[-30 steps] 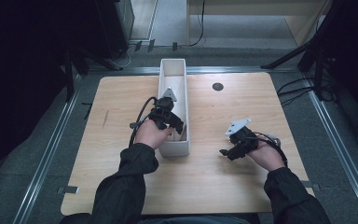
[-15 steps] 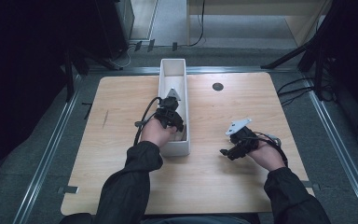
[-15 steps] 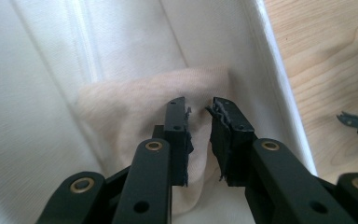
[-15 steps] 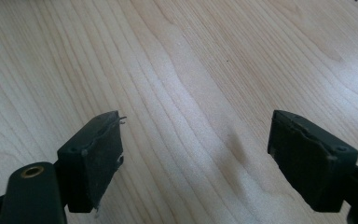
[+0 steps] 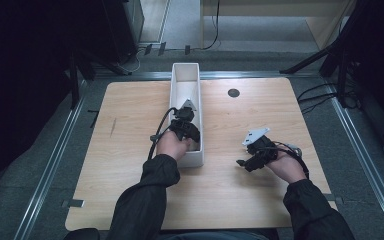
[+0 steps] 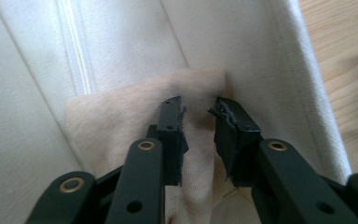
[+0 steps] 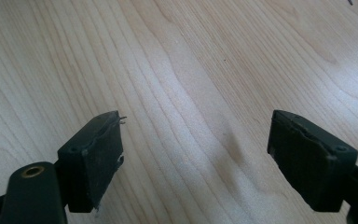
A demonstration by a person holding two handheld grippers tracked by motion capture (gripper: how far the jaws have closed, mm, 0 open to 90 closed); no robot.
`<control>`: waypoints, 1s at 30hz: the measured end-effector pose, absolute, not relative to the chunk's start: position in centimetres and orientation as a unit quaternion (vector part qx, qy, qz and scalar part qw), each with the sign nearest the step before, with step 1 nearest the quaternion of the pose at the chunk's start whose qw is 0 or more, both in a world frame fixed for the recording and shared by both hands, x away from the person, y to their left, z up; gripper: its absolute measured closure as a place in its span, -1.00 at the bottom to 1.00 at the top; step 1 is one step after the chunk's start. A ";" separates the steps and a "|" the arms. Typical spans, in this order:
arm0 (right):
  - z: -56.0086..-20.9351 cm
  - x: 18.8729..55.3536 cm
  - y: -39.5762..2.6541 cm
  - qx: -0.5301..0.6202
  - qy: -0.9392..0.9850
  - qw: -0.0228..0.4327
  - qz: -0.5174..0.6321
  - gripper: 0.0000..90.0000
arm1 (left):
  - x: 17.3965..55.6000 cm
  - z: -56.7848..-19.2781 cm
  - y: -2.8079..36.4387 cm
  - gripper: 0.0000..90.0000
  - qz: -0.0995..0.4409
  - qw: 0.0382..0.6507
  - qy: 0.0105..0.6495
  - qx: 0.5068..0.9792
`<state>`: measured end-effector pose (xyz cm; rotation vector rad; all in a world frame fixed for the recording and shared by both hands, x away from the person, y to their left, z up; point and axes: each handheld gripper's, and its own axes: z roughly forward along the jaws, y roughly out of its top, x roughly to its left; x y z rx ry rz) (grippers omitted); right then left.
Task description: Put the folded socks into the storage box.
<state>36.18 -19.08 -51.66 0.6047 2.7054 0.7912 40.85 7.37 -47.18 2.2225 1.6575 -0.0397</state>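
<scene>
Left gripper [image 6: 196,108] jaws, just reopened slightly, pinch beige cloth [image 6: 121,116] inside white bin [image 5: 186,80]; right gripper [image 7: 196,140] jaws wide over worktop [image 5: 130,110].

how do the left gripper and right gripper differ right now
The left gripper is down inside the white bin, its jaws nearly together, pinching a fold of the beige cloth after closing in. The right gripper sits over the bare wooden table, jaws wide apart with nothing between them. Both have two black jaws.
</scene>
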 end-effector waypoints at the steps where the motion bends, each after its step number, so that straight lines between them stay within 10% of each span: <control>1: -51.7 36.2 -19.1 0.208 0.931 0.129 0.272 -0.60 | 40.9 -47.3 7.4 0.55 -0.016 0.185 0.591 0.785; 30: -51.7 36.1 -19.2 0.211 0.930 0.131 0.270 -0.59 | 40.9 -46.1 8.9 0.34 -0.046 0.195 0.596 0.778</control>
